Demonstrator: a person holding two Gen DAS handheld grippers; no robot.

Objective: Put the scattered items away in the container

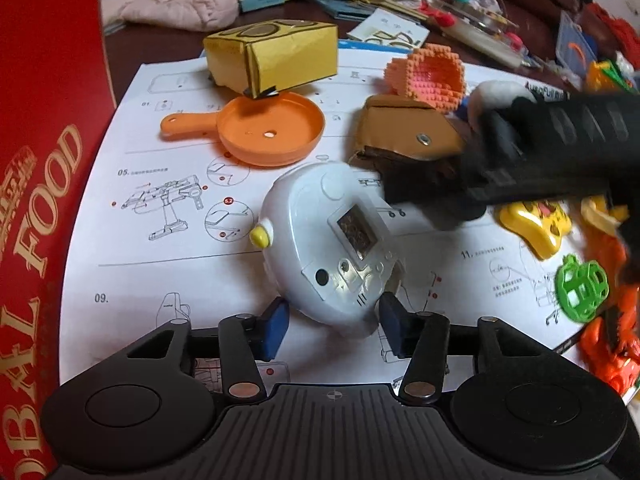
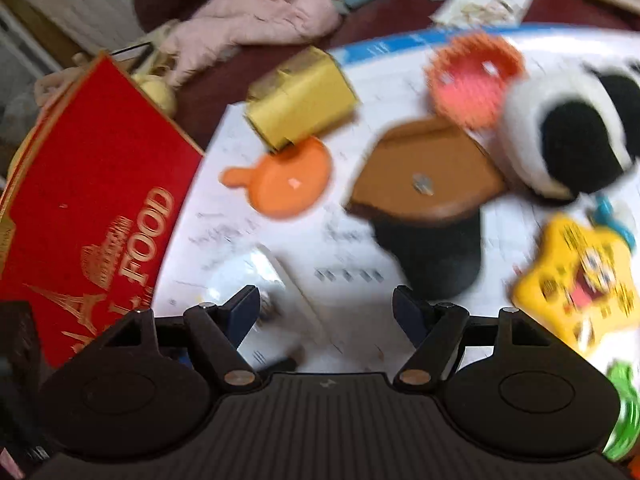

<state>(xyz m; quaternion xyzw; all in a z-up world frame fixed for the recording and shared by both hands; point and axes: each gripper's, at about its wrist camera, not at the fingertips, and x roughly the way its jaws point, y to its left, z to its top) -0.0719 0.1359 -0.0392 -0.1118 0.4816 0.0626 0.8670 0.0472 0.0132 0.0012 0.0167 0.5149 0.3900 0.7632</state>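
Dark tbl (cluttered) under instr. sheet.

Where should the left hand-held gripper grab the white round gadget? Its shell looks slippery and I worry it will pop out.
Grip the white round gadget across its near rounded end, coming straight from the front, where the open left hand-held gripper already straddles it. It lies flat on the instruction sheet; keep the pads low on its side walls, below the domed top, clear of the yellow knob.
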